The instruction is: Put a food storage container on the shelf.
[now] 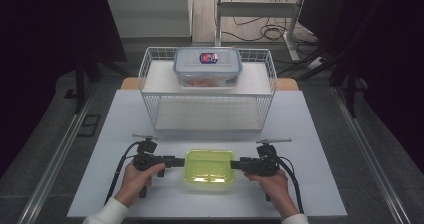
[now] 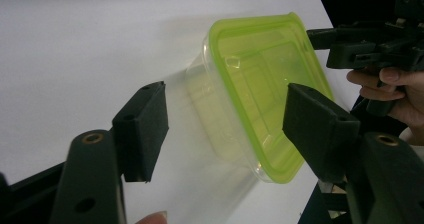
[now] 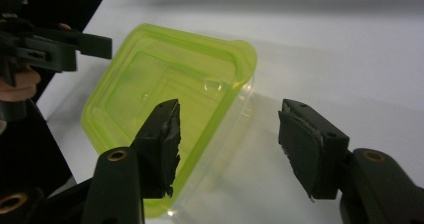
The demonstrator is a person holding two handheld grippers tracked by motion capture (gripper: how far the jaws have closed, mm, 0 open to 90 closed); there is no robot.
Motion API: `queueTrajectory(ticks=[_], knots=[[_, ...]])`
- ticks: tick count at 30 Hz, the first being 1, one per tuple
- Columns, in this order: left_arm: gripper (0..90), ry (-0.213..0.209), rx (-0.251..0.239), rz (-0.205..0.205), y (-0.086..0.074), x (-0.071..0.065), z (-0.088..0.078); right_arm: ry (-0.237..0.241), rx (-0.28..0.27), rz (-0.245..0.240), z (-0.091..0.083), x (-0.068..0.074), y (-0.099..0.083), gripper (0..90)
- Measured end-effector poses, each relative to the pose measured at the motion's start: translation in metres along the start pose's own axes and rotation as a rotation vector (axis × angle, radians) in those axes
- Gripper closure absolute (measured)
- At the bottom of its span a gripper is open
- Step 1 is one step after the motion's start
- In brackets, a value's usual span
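Your left gripper [image 1: 181,161] has its jaws parted around the near-left end of the green-lidded plastic container [image 1: 210,166]; in the left gripper view one pad sits over the lid edge and the other stands clear of the transparent wall, so nothing is pinched. Your right gripper [image 1: 235,164] mirrors it at the container's other short end: its jaws gape too, one pad over the lid [image 3: 165,89], the other out over bare table, with no pressing contact to be seen. Neither claw holds anything.

The container rests flat on the white table [image 1: 310,184], lid on, between your two hands [image 1: 137,179], just in front of you.

Farther out, a white wire rack [image 1: 207,91] stands toward the table's far edge. On its upper shelf sits a second, clear clip-lid food box [image 1: 207,66] with something orange inside and a red-and-blue label on the lid. The rack's lower shelf lies well apart from the green-lidded container.
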State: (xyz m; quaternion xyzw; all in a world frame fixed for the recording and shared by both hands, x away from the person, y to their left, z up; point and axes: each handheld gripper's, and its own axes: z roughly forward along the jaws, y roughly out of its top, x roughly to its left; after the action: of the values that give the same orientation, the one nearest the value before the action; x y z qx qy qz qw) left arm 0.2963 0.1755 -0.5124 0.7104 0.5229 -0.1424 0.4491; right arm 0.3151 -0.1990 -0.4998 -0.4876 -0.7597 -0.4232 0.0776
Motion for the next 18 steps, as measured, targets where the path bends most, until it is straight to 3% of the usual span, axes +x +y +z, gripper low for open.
queueTrajectory(ticks=[4,9,11,13,15,18], knots=[[42.3,-0.037,0.017,-0.016,0.000,0.002,0.006,-0.004,0.007,0.012,0.005,0.000,-0.001,47.3],[48.0,-0.081,0.035,-0.043,0.000,0.007,0.017,0.040,0.011,0.050,0.007,-0.005,-0.004,55.6],[52.2,-0.111,0.041,-0.072,-0.002,0.008,0.021,0.065,0.018,0.066,0.009,-0.007,-0.005,60.1],[56.7,-0.099,0.048,-0.080,-0.004,0.010,0.026,0.088,0.019,0.080,0.010,-0.008,-0.006,64.8],[65.3,-0.133,0.042,-0.097,-0.006,0.011,0.028,0.112,0.022,0.091,0.011,-0.008,-0.007,69.0],[70.2,-0.127,0.031,-0.091,-0.006,0.009,0.026,0.110,0.025,0.104,0.011,-0.007,-0.008,70.4]])
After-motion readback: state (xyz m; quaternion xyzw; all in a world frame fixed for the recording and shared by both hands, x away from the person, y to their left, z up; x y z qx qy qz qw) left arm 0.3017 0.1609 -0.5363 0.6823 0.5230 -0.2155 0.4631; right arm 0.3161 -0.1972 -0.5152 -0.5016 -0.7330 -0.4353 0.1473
